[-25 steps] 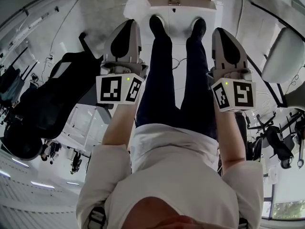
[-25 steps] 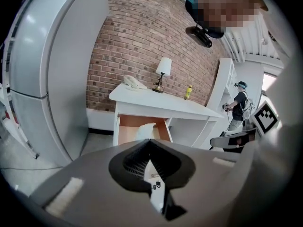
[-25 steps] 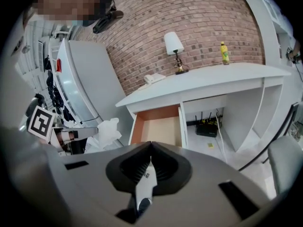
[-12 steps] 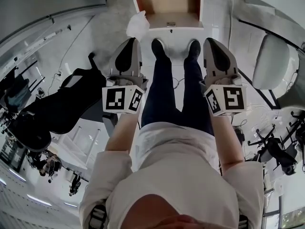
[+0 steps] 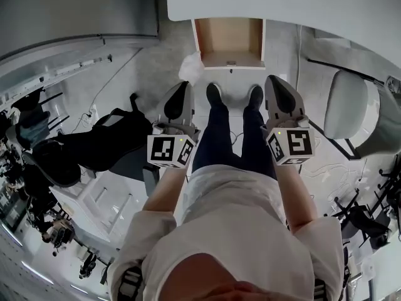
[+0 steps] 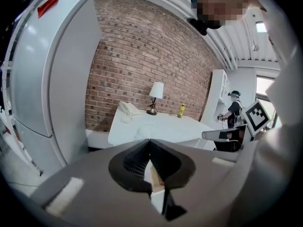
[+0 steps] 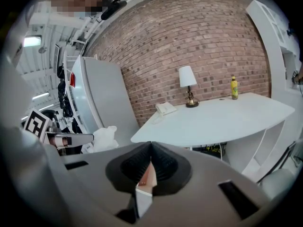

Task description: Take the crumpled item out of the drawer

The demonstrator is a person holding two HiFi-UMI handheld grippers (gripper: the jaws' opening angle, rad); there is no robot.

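The left claw (image 6: 150, 142) and right claw (image 7: 150, 144) are both pressed together, empty. The crumpled item (image 5: 191, 68) lies on the floor (image 5: 150, 68) beside the open drawer (image 5: 229, 36).

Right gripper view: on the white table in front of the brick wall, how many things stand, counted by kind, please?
lamp: 1
telephone: 1
yellow bottle: 1
Total: 3
Anything fainter there is too unclear to count.
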